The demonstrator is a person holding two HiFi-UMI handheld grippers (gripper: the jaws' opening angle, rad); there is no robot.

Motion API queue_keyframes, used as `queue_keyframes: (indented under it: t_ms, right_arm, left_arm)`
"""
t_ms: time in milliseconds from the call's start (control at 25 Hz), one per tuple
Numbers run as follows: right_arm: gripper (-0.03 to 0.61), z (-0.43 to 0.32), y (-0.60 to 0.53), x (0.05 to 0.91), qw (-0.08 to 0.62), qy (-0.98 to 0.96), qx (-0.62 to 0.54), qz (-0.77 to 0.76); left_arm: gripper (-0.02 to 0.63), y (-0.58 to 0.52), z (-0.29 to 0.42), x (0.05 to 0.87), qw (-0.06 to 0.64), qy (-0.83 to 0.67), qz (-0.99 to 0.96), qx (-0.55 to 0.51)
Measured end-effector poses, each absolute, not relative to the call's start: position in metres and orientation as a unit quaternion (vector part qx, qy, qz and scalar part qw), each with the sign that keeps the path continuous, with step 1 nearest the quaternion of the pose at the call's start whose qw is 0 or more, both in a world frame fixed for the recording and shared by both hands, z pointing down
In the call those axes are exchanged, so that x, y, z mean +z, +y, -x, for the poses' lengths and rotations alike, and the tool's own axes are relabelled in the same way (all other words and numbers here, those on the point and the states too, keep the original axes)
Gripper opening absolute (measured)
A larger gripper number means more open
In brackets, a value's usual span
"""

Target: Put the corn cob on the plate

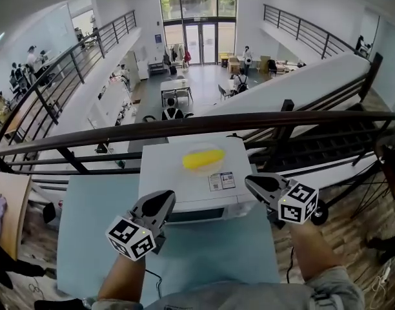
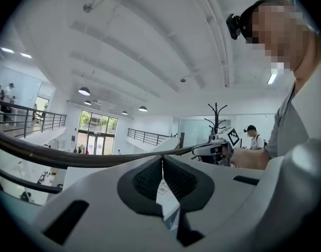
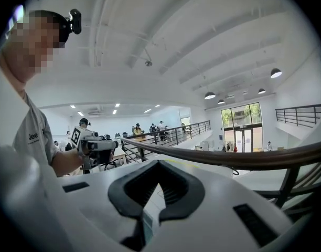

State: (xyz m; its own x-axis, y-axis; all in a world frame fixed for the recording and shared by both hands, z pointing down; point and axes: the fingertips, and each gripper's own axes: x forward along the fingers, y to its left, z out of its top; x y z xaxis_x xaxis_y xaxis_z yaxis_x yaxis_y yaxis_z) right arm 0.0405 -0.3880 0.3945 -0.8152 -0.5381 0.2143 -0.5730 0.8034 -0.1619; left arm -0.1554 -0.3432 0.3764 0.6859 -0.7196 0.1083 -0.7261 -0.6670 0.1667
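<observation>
Though left gripper (image 1: 166, 197) and right gripper (image 1: 250, 181) sit closed, empty, the microwave label (image 1: 222, 181) is illegible.

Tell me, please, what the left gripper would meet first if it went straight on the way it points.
Most likely the top of the white microwave, which shows just past the shut jaws of the left gripper. If it clears that, the railing comes next; depth is unclear.

We see the bright yellow, elongated corn cob (image 1: 202, 159) lying on its side, its length running left to right, on the flat top of the white box-shaped appliance (image 1: 172, 187), towards its far edge. Its outline looks soft and blurred.
</observation>
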Motion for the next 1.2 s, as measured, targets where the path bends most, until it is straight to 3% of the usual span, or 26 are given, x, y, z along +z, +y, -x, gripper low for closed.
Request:
queue_keyframes:
  t_ms: [1200]
  right_arm:
    - [0.017, -0.048, -0.199, 0.356, 0.081, -0.949, 0.092, -0.289]
  left_arm:
    - [0.018, -0.155, 0.150, 0.337, 0.103, -0.406, -0.908, -0.020]
